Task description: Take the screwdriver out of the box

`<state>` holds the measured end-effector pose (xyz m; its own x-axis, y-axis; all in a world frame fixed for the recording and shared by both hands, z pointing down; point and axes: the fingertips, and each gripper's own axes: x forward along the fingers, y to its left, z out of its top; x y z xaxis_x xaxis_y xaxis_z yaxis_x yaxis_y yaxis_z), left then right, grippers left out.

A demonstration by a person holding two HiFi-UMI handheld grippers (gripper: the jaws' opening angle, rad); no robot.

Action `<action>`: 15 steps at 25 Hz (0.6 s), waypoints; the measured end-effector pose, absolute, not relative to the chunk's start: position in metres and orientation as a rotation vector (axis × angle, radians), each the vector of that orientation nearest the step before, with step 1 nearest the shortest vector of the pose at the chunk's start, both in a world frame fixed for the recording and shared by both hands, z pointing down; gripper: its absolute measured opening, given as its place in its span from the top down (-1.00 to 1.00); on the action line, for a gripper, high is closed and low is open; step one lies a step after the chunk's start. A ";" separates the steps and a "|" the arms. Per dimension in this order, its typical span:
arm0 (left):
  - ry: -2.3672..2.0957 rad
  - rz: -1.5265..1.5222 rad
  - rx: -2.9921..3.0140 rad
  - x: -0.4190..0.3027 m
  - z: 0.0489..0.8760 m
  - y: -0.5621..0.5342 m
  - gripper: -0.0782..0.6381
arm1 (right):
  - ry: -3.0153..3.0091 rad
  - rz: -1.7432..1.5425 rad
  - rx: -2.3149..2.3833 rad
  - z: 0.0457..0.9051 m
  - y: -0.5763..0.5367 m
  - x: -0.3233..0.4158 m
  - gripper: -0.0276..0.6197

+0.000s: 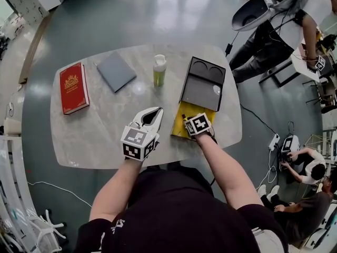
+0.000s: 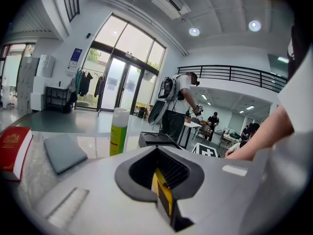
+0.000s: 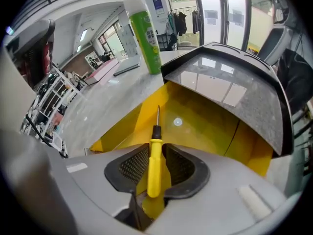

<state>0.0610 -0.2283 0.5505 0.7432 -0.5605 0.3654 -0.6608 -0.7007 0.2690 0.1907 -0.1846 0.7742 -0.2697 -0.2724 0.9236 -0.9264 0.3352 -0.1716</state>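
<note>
You are reaching your right gripper [image 3: 155,149] steeply down into the open box [image 1: 179,121], which is sitting at the near right of the marble table [image 1: 95,136] with its dark lid [image 1: 202,88] lying folded back beyond it. The screwdriver [image 3: 155,168] is inside the box, over the yellow floor. It is running lengthwise between your jaws, with its thin metal shaft pointing out past the tips.

It is looking like a small, light, stiff tool, so weight is not going to trouble you. The smooth plastic handle is the concern, since it is likely to slide or swing if you are pinching it near one end. The yellow handle is the place to be holding, about midway along, never the narrow shaft.

Your right jaws are standing only as far apart as the handle is thick. Both ribbed pads appear to be pressing on its sides, so you are gripping it there.

Your left gripper [image 2: 157,150] is hovering just left of the box with its tips together, holding nothing. A yellow-and-black strip is showing in the hollow behind the tips, and whether that is the box's edge is unclear.
</note>
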 end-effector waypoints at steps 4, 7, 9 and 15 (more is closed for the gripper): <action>-0.938 0.366 2.556 0.058 0.552 -0.226 0.78 | -1.730 0.795 1.058 0.772 -0.184 0.188 0.59; -0.936 0.367 2.557 0.057 0.552 -0.225 0.78 | -1.754 0.800 1.063 0.773 -0.186 0.188 0.60; -0.931 0.365 2.560 0.057 0.551 -0.223 0.77 | -1.758 0.828 1.067 0.773 -0.185 0.189 0.63; -0.920 0.351 2.585 0.053 0.541 -0.222 0.78 | -1.759 0.859 1.110 0.770 -0.181 0.194 0.64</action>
<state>0.0532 -0.2215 0.5409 0.7555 -0.5532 0.3510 -0.6463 -0.7169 0.2613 0.1943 -0.1815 0.7703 -0.2327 -0.3309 0.9145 -0.9246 0.3669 -0.1025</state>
